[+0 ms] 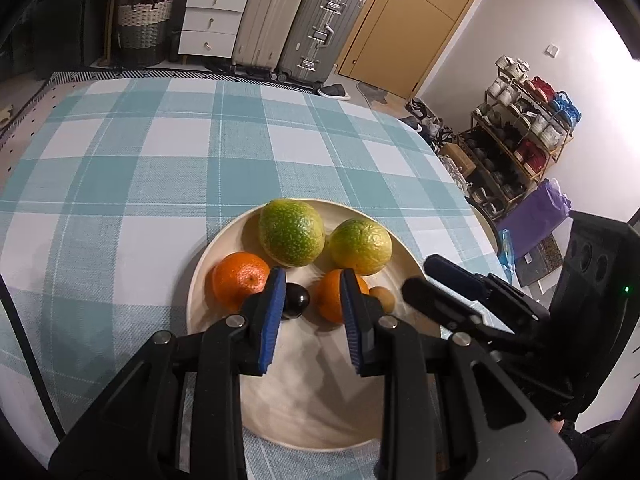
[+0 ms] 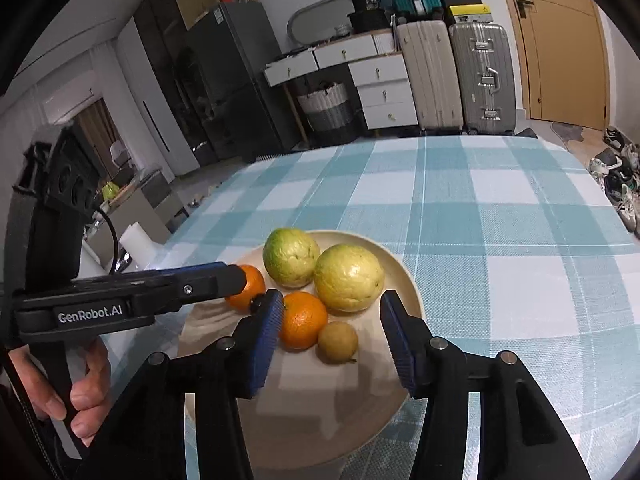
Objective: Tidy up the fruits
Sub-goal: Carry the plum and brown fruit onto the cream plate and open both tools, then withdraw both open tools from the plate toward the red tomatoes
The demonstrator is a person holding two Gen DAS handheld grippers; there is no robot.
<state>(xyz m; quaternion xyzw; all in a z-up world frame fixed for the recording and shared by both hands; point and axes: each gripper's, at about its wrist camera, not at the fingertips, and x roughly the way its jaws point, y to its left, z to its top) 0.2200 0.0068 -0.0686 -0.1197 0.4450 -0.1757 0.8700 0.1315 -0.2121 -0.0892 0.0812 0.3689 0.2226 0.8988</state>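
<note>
A cream plate on the checked tablecloth holds two green-yellow fruits, two oranges, a small dark fruit and a small tan fruit. My left gripper is open and empty above the plate, near the dark fruit. My right gripper is open and empty over the tan fruit and an orange. The right gripper also shows in the left wrist view, and the left gripper in the right wrist view.
The table's blue-and-white checked cloth stretches behind the plate. Suitcases, white drawers and a basket stand beyond the far edge. A shoe rack stands at the right.
</note>
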